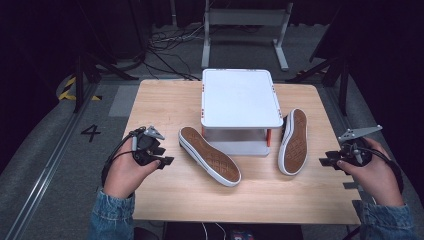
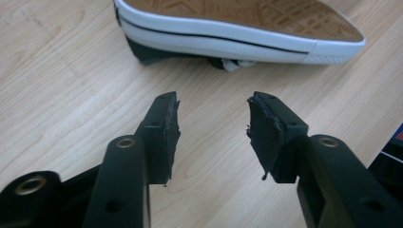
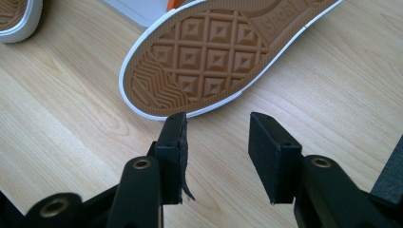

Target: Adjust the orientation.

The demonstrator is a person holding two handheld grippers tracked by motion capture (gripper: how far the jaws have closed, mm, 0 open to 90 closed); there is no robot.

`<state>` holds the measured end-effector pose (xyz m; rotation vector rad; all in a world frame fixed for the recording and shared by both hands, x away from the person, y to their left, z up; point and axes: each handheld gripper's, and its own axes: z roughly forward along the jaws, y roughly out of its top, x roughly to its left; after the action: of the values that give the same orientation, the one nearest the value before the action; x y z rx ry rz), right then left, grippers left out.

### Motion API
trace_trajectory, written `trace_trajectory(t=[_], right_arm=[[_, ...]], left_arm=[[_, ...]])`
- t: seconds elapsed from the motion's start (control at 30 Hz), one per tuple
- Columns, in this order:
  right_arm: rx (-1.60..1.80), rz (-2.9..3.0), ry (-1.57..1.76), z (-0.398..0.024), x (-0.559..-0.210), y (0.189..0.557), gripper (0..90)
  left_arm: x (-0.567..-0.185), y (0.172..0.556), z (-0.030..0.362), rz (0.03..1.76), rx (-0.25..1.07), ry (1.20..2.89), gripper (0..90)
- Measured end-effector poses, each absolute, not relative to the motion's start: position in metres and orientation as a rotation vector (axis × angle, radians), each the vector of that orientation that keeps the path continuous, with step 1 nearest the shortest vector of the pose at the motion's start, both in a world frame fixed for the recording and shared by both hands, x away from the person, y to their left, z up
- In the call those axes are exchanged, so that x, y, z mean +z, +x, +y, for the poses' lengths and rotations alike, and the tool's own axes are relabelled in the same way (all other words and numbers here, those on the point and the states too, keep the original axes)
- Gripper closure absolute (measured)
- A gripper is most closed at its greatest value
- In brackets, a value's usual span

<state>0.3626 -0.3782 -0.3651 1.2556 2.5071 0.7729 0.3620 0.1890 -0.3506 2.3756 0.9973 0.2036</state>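
**Both claws empty beside two upturned shoes**

The left gripper (image 1: 161,156) hovers at the table's near left, jaws moderately wide, empty. Just right of it lies the left shoe (image 1: 209,155), sole up, angled. The right gripper (image 1: 331,161) sits at the near right edge, jaws likewise apart, holding nothing. The right shoe (image 1: 293,141) lies sole-up beside the white stand (image 1: 241,97), on the wooden table (image 1: 165,105).
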Motion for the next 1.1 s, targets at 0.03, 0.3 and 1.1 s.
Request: trace_trajectory(t=[0.03,0.3,1.1], right_arm=[[0.769,2.507,1.259,-0.379,-0.365,0.362,58.3],[0.746,2.510,1.294,-0.383,-0.372,0.353,62.5],[0.751,2.524,1.289,-0.378,-0.375,0.353,64.8]], left_arm=[[-0.349,0.363,0.185,0.995,0.185,2.369,53.4],[-0.346,0.379,0.153,0.864,0.106,2.393,71.0],[-0.380,0.422,0.094,0.533,0.058,2.537,87.4]])
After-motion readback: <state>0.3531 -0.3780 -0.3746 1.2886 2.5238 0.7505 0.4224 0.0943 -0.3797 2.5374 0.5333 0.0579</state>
